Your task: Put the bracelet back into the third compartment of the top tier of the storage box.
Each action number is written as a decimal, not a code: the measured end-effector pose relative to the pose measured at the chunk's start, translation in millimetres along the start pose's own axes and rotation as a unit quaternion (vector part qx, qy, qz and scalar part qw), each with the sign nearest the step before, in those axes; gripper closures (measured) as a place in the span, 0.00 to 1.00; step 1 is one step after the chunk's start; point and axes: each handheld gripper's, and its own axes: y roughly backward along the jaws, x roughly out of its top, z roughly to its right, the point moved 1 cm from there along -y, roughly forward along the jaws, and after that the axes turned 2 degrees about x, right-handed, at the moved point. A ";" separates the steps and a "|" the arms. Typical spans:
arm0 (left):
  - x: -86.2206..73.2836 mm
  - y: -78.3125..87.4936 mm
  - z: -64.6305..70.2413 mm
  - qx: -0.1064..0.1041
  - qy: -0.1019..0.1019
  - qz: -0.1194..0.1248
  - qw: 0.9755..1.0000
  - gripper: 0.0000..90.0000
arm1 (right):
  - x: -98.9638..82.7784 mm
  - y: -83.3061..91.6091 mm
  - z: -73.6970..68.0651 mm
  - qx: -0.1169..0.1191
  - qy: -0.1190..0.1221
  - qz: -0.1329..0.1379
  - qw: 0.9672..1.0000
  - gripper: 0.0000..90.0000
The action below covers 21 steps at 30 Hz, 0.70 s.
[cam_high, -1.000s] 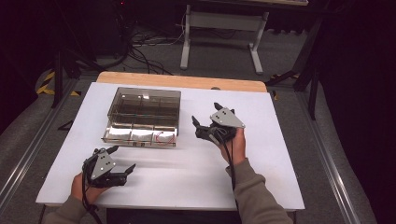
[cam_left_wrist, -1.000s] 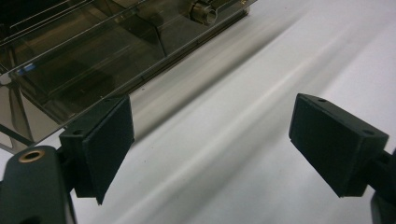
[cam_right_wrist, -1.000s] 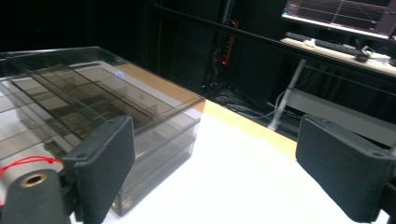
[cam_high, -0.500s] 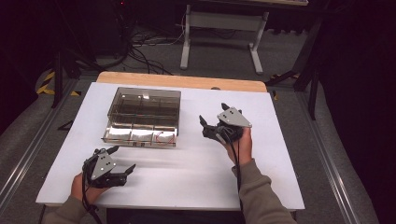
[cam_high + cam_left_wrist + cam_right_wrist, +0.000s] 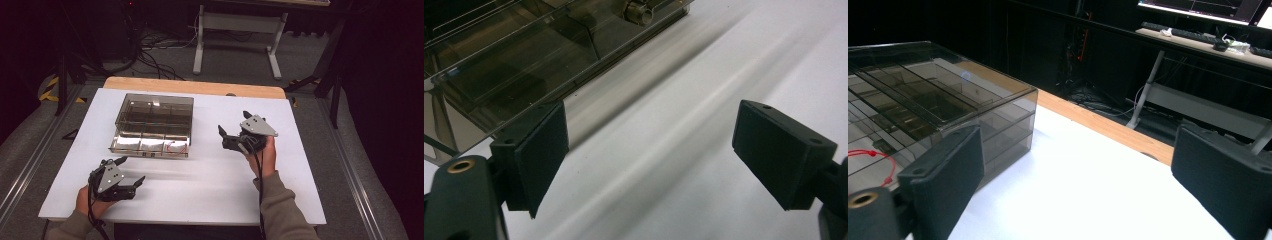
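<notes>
A smoked clear plastic box with several compartments stands at the back left of the white table. A small red loop lies in its front row. My left gripper rests near the front left edge, open and empty, pointing toward the box; its pads stand wide apart over bare table. My right gripper hovers to the right of the box. Its jaws have just been opening and nothing is between its pads.
A wooden strip runs along the table's far edge. Beyond it on the floor are a metal stand's legs and loose cables. White surface stretches between the two grippers and to the box's right.
My right gripper has drifted a little to the right, away from the box, and its jaws look slightly wider. The left gripper and the box have stayed put.
</notes>
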 end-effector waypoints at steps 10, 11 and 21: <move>-0.2 0.2 -0.1 -0.003 0.000 0.000 1.000 0.18 | -3.3 4.5 6.2 0.005 -0.002 -0.008 1.000 0.09; -0.3 0.5 -0.2 -0.001 0.000 0.000 1.000 0.18 | -4.4 5.4 8.2 0.008 -0.006 -0.012 1.000 0.10; 0.0 0.8 -0.9 0.006 -0.001 -0.003 1.000 0.22 | -7.5 12.5 16.5 0.000 -0.012 -0.013 1.000 0.10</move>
